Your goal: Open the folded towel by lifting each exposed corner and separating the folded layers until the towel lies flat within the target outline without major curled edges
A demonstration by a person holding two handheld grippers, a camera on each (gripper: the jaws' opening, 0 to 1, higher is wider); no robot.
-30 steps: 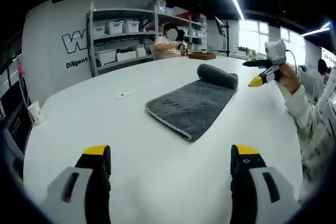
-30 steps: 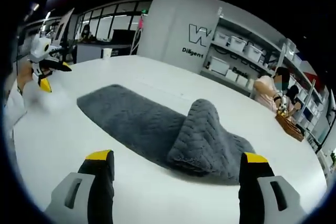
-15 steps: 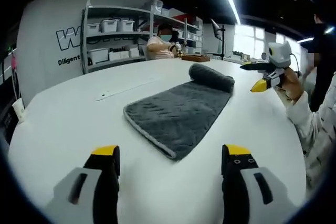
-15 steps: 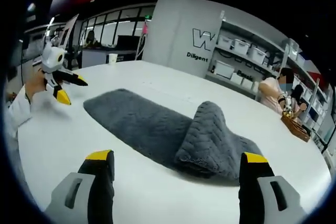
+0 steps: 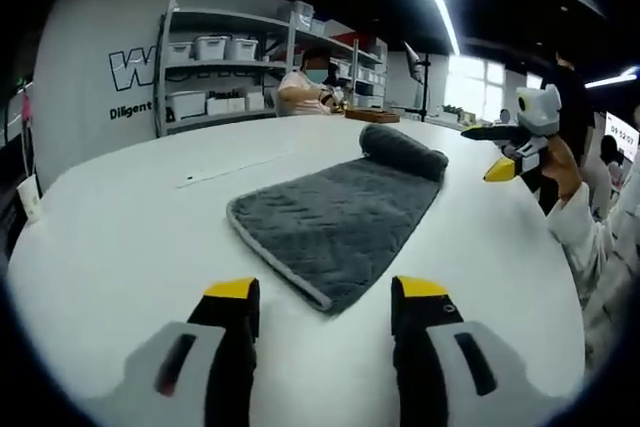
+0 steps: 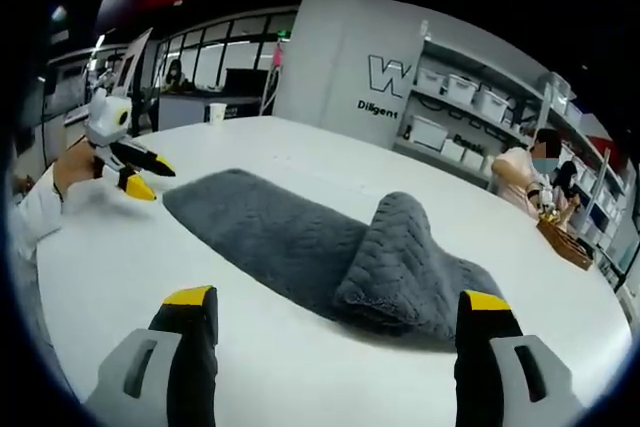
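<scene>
A grey towel (image 5: 335, 212) lies lengthwise on the white table (image 5: 130, 237), its near end flat with a pale hem. Its far end is folded over into a thick hump (image 5: 403, 150). My left gripper (image 5: 327, 292) hovers just short of the near hem, open with nothing between its yellow-tipped jaws. In the right gripper view the hump (image 6: 405, 262) is closest and the towel's flat part (image 6: 260, 217) stretches away. My right gripper (image 6: 338, 299) is open above the table in front of the hump. Each gripper appears in the other's view, held in a hand: right gripper (image 5: 490, 152), left gripper (image 6: 150, 177).
A thin white strip (image 5: 235, 169) lies on the table left of the towel. A person (image 5: 305, 87) sits at the far edge near a basket (image 5: 372, 115). Shelves with white bins (image 5: 215, 72) line the wall. A paper cup (image 6: 217, 112) stands far off.
My left gripper's jaws have drawn closer together and its view has come nearer the towel's near hem. The right gripper view has barely shifted. The towel lies as before.
</scene>
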